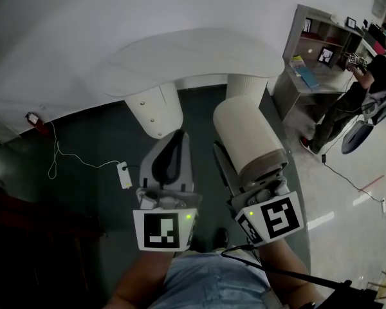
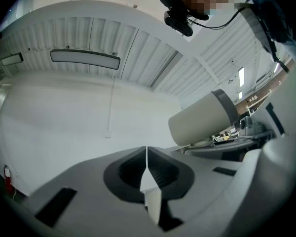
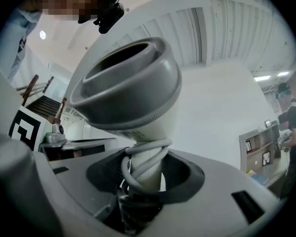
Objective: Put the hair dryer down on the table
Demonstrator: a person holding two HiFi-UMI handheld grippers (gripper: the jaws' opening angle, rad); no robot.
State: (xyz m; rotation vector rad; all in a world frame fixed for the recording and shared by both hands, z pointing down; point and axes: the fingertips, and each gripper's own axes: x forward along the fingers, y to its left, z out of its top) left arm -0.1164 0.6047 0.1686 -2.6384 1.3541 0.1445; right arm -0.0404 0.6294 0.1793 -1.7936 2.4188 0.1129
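While the right gripper (image 3: pixel 145 181) pinches the handle of a cream hair dryer (image 1: pixel 248 137) between its jaws, with a grey cord (image 3: pixel 138 164) coiled round that handle, the dryer is held in the air above the dark floor (image 1: pixel 90 140). Its barrel reaches toward the curved white surface (image 1: pixel 193 56) ahead and does not rest on it. The left gripper (image 2: pixel 147 174) sits just beside the dryer, on its left, with jaws pressed together and nothing between them.
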